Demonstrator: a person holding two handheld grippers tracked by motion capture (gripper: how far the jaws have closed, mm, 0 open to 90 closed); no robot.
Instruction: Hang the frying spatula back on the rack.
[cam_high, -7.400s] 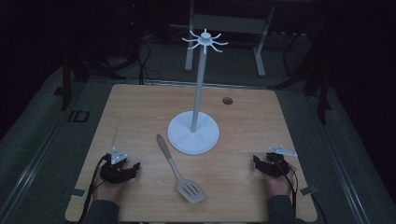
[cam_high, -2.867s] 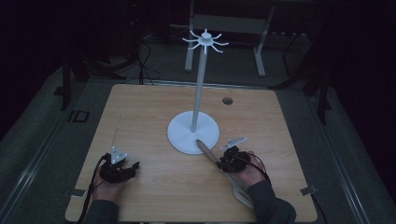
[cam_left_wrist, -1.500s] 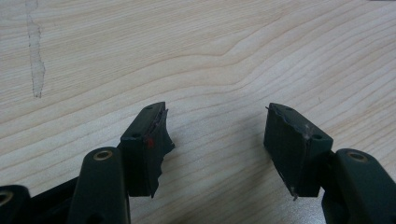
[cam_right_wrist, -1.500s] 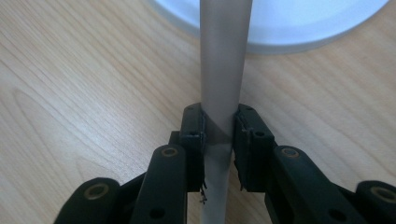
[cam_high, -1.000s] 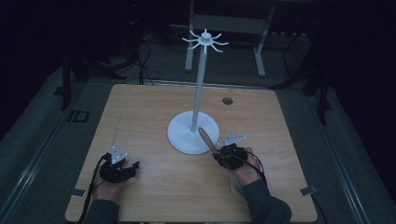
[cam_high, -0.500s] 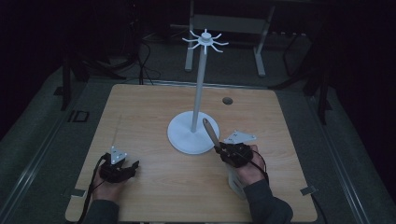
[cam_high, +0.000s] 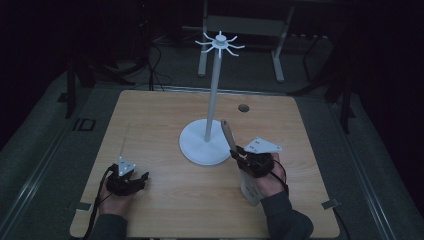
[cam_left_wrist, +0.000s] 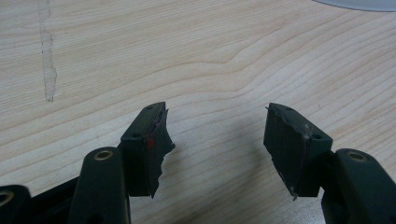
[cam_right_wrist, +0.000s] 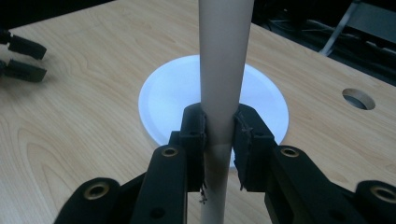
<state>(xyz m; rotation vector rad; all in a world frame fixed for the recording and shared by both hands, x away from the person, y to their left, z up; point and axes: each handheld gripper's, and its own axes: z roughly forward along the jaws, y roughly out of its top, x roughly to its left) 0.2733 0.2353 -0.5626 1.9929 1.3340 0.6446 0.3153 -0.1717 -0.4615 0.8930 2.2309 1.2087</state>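
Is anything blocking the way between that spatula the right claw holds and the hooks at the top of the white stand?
Nothing visible does. The right claw grips the grey spatula's beige handle beside the tall white hook stand. Open air lies between the handle's tip and the ring of white hooks.

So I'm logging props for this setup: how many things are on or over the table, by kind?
Stands: 1, the white stand
Spatulas: 1, the spatula, held by the right gripper
Grippers: 2, counting the left gripper, open over the table
Total: 4
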